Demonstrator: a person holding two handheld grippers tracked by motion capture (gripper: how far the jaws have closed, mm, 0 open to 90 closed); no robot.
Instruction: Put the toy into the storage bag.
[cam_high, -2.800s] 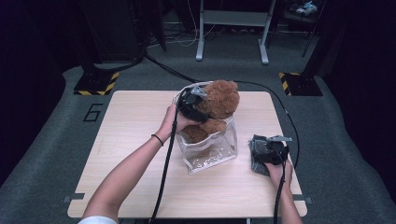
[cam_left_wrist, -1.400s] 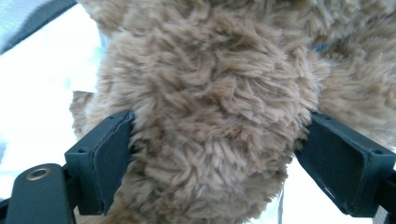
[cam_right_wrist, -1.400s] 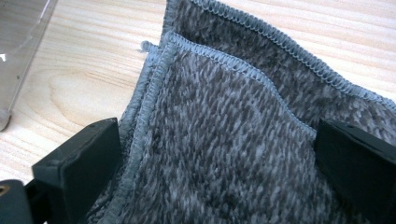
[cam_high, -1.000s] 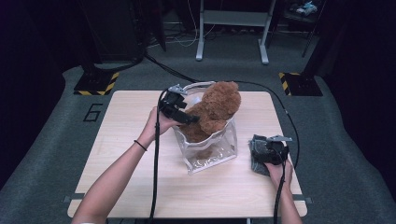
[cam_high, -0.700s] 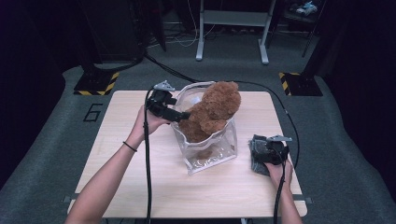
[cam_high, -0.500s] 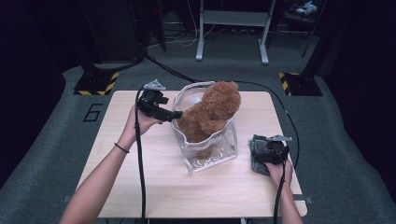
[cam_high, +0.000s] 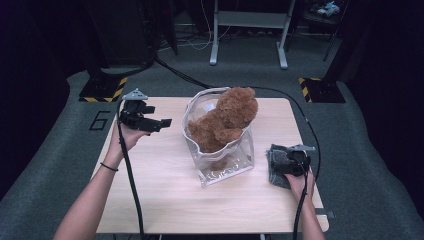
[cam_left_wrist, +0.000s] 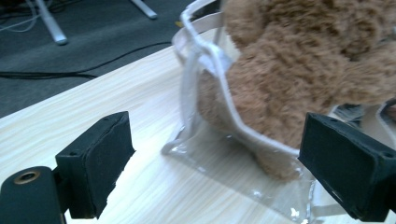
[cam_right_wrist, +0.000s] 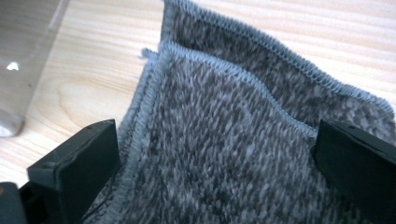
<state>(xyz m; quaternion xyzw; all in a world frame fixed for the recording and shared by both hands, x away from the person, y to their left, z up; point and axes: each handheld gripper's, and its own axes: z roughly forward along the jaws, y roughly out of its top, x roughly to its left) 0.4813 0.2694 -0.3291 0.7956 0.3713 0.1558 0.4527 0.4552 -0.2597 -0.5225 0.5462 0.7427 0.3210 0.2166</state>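
High view: near the table's (cam_high: 150, 200) left edge, the left gripper (cam_high: 161, 122) is held open beside the teddy bear (cam_high: 225, 120) stuffed in the clear bag (cam_high: 225, 167), while the right gripper (cam_high: 278, 165) is rested, jaws apart, on a grey cloth (cam_high: 276, 175) near the right edge, seemingly for grasping.

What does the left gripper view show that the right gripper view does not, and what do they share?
Left gripper view: the brown teddy bear sitting in the clear bag, framed by the open left gripper. Right gripper view: a folded grey cloth lying between the open right gripper fingers. Both show the wooden table and some clear plastic of the bag.
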